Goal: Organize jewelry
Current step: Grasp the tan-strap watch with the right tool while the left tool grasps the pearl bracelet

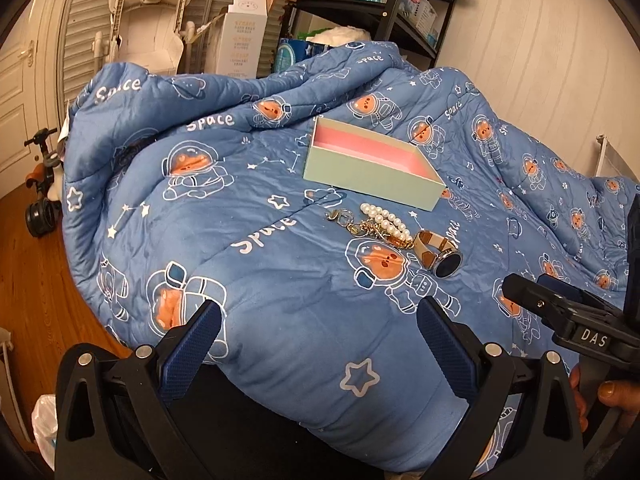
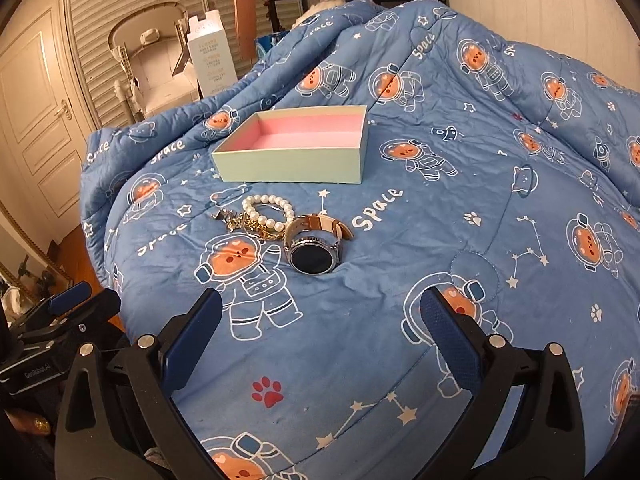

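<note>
An open mint-green box [image 1: 372,174] [image 2: 292,162] with a pink lining sits empty on the blue space-print quilt [image 1: 280,264] [image 2: 440,208]. Just in front of it lie a pearl bracelet [image 1: 386,220] [image 2: 269,210], a tangle of gold chain jewelry [image 1: 362,227] [image 2: 250,226], and a wristwatch [image 1: 438,254] [image 2: 316,246] with a dark round face and tan strap. My left gripper [image 1: 320,324] is open and empty, low near the quilt's front. My right gripper [image 2: 320,318] is open and empty, short of the watch. The right gripper also shows at the right edge of the left wrist view [image 1: 568,312].
Behind the bed stand a white high chair [image 1: 152,20], a tall white carton [image 1: 242,36] and a black shelf rack [image 1: 372,4] with bottles. A wood floor with a child's trike [image 1: 40,184] lies at left. A white panelled wall [image 1: 540,48] runs along the right.
</note>
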